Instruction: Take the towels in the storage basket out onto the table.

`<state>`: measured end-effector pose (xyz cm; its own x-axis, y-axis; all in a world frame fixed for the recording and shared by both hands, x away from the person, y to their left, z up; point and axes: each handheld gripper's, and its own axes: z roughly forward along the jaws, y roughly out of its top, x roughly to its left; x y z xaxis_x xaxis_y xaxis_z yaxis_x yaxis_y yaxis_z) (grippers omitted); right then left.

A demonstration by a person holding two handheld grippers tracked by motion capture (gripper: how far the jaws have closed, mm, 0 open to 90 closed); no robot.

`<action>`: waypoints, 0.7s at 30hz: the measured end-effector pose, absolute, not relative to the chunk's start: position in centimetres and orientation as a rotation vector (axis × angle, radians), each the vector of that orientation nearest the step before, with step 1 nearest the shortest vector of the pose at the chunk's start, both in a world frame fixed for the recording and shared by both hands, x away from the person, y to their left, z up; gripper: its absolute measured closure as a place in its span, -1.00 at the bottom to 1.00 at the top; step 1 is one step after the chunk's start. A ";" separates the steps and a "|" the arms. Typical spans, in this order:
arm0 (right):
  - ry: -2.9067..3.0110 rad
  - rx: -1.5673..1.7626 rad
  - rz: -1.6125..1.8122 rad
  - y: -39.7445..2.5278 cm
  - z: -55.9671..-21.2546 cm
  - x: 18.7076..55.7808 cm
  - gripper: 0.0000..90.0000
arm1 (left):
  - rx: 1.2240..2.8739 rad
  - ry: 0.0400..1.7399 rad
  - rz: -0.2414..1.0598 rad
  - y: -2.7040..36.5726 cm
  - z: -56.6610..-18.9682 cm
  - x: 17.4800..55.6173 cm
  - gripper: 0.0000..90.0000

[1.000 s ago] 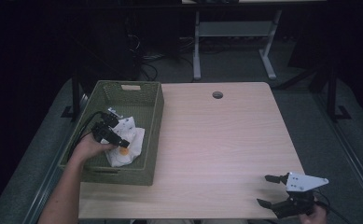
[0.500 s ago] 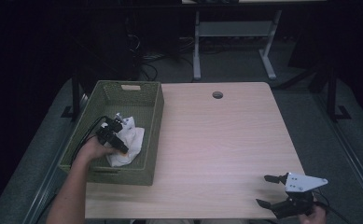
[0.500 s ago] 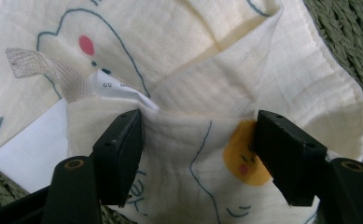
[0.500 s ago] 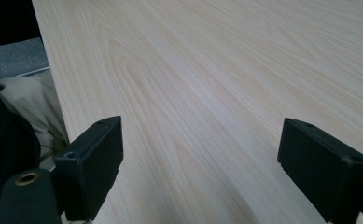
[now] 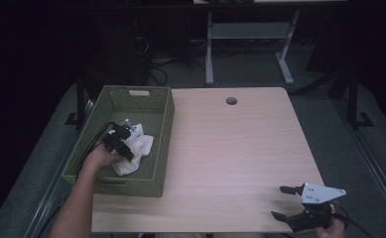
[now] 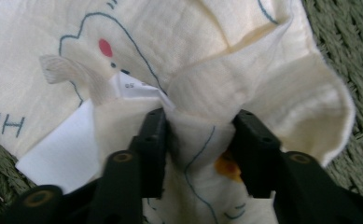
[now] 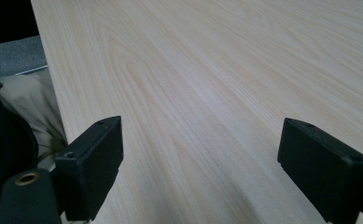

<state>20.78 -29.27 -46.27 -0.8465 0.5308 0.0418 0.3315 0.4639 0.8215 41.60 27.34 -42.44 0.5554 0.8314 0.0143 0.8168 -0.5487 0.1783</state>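
Black jaws, left: your left gripper (image 6: 201,140) has its two jaws pinching a bunched fold of the cream cloth (image 6: 207,60), fabric pressed between them.
Cloth up close: blue line drawing, a red dot and a yellow patch printed on it; a white tag (image 6: 60,149) pokes out just beside the jaw on the left of the left gripper view.
Cloth place: you've got it inside the green woven basket (image 5: 161,119), toward the near half, crumpled in a heap.
Cloth lie: no clear long axis, it's too bunched to tell which way it points; the heap trails from your jaws toward the near wall of the basket.
In the way: basket walls stand on all sides of the cloth, and your left forearm (image 5: 79,198) comes in over the near-left rim.
Right jaws: your right gripper (image 5: 287,202) has them spread wide with nothing between, bare wood under them.
Right place: near-right corner of the wooden table (image 5: 240,148), well apart from the basket.
Further out: a round cable hole (image 5: 231,100) sits at the far edge of the table.
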 end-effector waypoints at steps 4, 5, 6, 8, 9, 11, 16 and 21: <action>2.492 0.751 1.326 -29.2 -46.2 20.8 -0.69 | 2.644 1.390 0.148 27.0 -42.3 41.5 0.65; 2.491 0.749 1.326 -29.2 -46.2 20.8 -0.69 | 2.631 1.397 0.140 27.0 -42.2 41.6 0.66; 2.491 0.751 1.327 -29.2 -46.2 20.8 -0.69 | 2.620 1.403 0.138 27.1 -42.1 41.6 0.67; 2.489 0.750 1.328 -29.3 -46.2 20.8 -0.69 | 2.601 1.416 0.130 27.4 -42.0 41.5 0.68; 2.488 0.748 1.328 -29.3 -46.2 20.8 -0.69 | 2.592 1.419 0.132 27.5 -41.9 41.5 0.68; 2.489 0.749 1.327 -29.3 -46.2 20.7 -0.69 | 2.570 1.424 0.131 27.7 -41.6 41.4 0.68; 2.485 0.748 1.328 -29.3 -46.2 20.7 -0.69 | 2.495 1.420 0.129 28.1 -40.4 41.0 0.69; 2.483 0.757 1.328 -29.4 -46.2 20.7 -0.69 | 2.397 1.397 0.123 28.6 -38.8 40.6 0.69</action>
